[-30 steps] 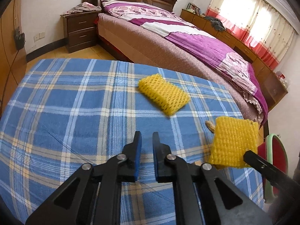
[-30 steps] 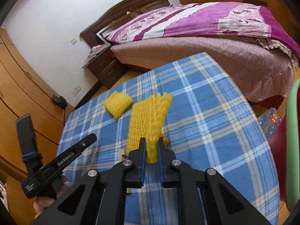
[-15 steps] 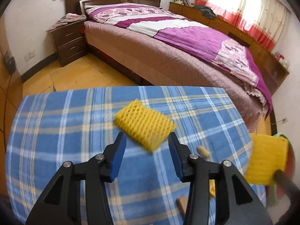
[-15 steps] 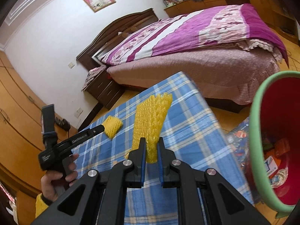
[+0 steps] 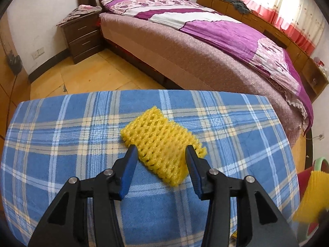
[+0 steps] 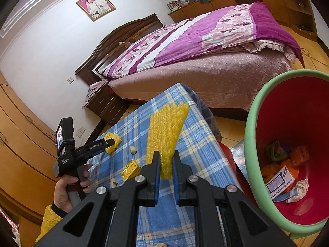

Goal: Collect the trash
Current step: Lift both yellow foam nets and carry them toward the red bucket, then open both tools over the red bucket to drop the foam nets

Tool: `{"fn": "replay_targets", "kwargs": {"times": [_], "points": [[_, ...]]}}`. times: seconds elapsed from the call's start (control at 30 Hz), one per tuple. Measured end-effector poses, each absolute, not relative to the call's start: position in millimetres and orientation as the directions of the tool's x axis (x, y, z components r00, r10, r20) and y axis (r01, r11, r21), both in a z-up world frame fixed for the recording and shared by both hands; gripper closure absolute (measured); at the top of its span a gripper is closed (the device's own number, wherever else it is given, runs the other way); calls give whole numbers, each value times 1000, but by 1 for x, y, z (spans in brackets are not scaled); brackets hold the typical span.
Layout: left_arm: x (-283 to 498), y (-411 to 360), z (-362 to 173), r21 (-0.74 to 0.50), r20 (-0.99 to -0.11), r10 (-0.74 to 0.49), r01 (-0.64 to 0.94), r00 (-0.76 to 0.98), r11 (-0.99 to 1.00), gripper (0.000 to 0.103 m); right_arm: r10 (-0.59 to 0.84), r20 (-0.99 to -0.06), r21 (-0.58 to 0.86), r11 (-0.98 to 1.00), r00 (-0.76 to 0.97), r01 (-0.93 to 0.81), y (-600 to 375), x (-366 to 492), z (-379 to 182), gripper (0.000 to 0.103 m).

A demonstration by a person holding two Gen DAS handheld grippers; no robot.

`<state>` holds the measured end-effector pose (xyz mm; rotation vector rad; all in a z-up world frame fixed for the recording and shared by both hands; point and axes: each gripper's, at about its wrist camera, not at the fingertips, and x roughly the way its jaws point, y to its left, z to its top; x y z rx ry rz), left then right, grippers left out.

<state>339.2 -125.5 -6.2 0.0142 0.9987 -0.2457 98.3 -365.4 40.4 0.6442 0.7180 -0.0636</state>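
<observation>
One foam net clamped in my right tongs by the bin, my left tongs spread around the other on the table.

My right gripper [image 6: 166, 161] is closed on the lower end of a yellow foam net sleeve [image 6: 166, 131], which stands up from between the pads, in the air over the edge of the blue plaid tablecloth [image 6: 197, 142]. Just to its right gapes the red bin with a green rim [image 6: 251, 135], with boxes and crumpled paper lying at its bottom. My left gripper [image 5: 160, 158] is apart, a finger on each side of the second foam net [image 5: 162, 144], which lies flat on the cloth near the table's far edge; I cannot tell whether the pads touch it. Also on the cloth are a small yellow box [image 6: 130, 169], a wooden block [image 6: 114, 182] and a peanut [image 6: 133, 149].
</observation>
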Motion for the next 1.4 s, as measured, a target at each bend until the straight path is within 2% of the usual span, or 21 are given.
{"fn": "replay_targets", "kwargs": {"times": [0.13,0.3,0.4,0.9,1.4], "points": [[335,-128,-9,-106,-828,-204,211,523,972,56,160,-628,532,803,762,269,-366,95,41,90],[320,-134,-7,-129,-809,-260,273,527,953,83,154,-623,534,801,767,273,-369,91,43,90],[310,-139,-3,-121,-802,-268,295,534,948,86,147,-616,534,800,774,273,-370,86,47,90],[230,-160,47,-168,-741,-390,411,547,896,87,81,-583,525,797,808,299,-380,38,64,90],[144,-225,75,-204,-703,-532,582,473,787,87,-47,-571,510,762,820,399,-418,-23,68,90]]}}
